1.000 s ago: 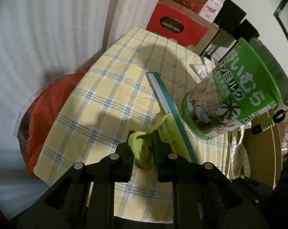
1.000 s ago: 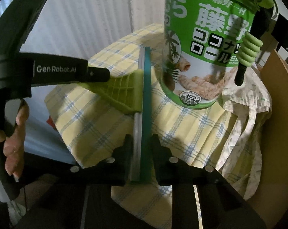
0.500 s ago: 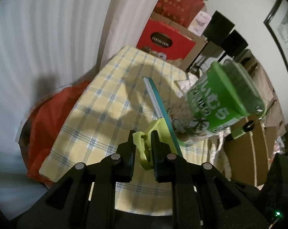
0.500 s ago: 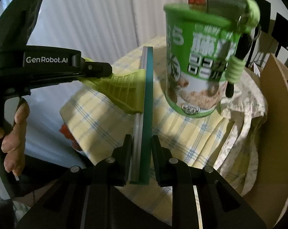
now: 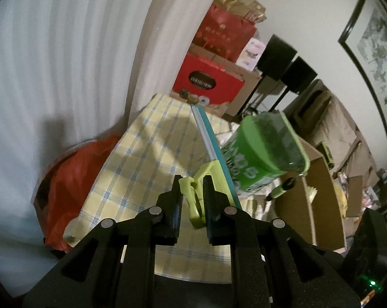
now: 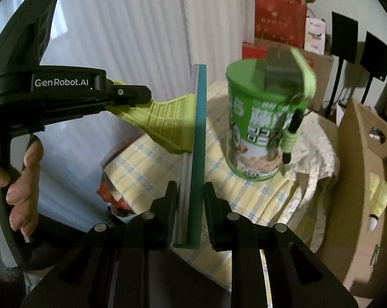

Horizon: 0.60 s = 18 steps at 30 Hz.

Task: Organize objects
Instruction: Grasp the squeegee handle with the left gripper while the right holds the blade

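Observation:
A window squeegee hangs in the air above the small table, held at both ends. Its lime-green handle (image 5: 193, 200) is pinched in my left gripper (image 5: 192, 192), which is shut on it. Its teal and grey blade (image 6: 197, 138) runs away from me between the fingers of my right gripper (image 6: 189, 200), shut on the blade's near end. In the right wrist view the left gripper (image 6: 132, 95) comes in from the left, with a hand (image 6: 21, 174) on its grip. A green snack canister (image 6: 262, 125) stands on the yellow checked tablecloth (image 5: 142, 159), right of the blade.
A green and black coiled item (image 6: 291, 133) hangs down the canister's side from its lid. Cardboard boxes (image 6: 365, 179) stand on the right, red gift bags (image 5: 209, 77) behind the table, white curtains (image 5: 65, 64) on the left. An orange-red bag (image 5: 73, 174) lies below the table's left edge.
Both grippers have risen with the squeegee. The table and canister now look smaller and farther below. The grips are unchanged.

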Motion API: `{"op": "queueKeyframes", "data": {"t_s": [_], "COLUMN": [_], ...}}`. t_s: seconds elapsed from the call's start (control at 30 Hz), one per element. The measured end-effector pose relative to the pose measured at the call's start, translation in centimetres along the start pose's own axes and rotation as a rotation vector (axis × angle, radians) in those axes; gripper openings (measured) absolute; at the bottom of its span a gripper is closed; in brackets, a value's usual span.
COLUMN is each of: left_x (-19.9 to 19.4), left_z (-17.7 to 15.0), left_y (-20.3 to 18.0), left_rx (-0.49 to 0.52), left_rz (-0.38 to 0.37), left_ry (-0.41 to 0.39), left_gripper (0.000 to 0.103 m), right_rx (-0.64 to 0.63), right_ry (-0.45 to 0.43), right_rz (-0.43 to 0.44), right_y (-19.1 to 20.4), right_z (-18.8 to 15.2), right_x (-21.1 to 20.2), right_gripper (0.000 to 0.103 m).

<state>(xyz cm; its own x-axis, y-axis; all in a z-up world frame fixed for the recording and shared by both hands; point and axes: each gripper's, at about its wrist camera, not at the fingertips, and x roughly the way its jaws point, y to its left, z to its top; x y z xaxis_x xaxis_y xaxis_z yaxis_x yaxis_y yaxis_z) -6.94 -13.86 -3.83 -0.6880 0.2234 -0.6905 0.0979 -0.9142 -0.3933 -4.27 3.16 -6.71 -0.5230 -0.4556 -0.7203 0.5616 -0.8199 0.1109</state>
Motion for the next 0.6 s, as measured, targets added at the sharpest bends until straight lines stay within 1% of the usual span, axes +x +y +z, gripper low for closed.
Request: {"op": "queueKeyframes", "data": {"t_s": [0.03, 0.13, 0.17, 0.6], "left_x": [-0.4, -1.7, -2.0, -5.3], "left_z": [0.1, 0.3, 0.3, 1.2], "left_y": [-0.3, -1.0, -1.3, -6.1], "left_rx": [0.001, 0.008, 0.012, 0.085], "left_rz": [-0.004, -0.014, -0.017, -0.064], "left_ry": [-0.009, -0.032, -0.039, -0.097], "left_gripper": [0.014, 0.014, 0.014, 0.014], "right_rx": [-0.001, -0.005, -0.005, 0.02], "right_ry": [-0.007, -0.032, -0.042, -0.127], "right_rz": [-0.001, -0.008, -0.011, -0.04], "right_y": [0.2, 0.2, -0.1, -2.2], "right_z": [0.1, 0.3, 0.4, 1.2], "right_x": [0.2, -1.5, -2.7, -8.4], "right_gripper": [0.02, 0.02, 0.02, 0.02]}}
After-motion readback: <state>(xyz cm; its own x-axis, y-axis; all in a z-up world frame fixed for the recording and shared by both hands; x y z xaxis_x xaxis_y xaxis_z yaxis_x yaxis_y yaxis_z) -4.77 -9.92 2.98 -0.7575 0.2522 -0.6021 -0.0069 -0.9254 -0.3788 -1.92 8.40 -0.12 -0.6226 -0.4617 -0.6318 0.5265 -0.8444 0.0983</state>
